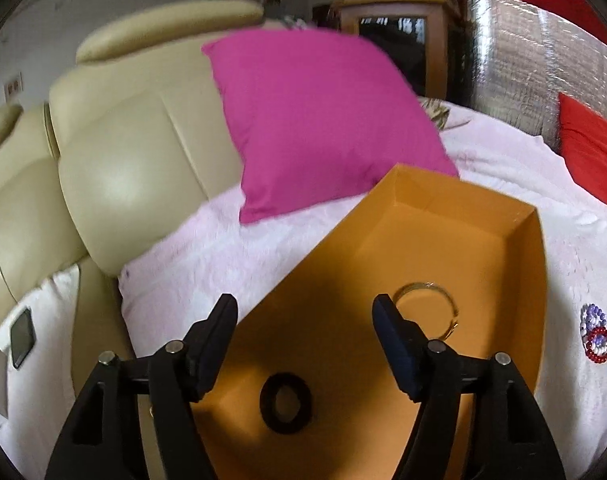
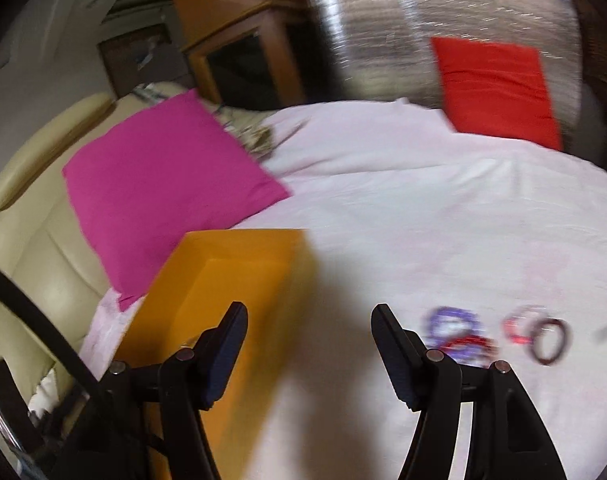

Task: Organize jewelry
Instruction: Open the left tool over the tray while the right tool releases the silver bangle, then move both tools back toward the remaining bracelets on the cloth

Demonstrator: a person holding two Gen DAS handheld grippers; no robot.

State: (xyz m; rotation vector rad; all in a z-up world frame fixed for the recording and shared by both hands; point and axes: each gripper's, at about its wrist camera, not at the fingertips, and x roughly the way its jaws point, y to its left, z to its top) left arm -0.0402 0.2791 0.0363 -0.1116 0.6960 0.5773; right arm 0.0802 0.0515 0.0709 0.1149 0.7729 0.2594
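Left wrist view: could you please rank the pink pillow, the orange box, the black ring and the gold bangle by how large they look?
1. pink pillow and orange box: similar, and the box is nearer, so unranked.
2. gold bangle.
3. black ring, slightly smaller though nearer.

We see a bed (image 2: pixel 423 208) under a pale pink cover, a cream padded headboard (image 1: pixel 135 168) at its left edge, a magenta pillow (image 1: pixel 319 120) against it, a red cushion (image 2: pixel 499 88) at the far edge, silver foil sheeting (image 1: pixel 535 60) behind, and a wooden cabinet (image 2: pixel 243 40).
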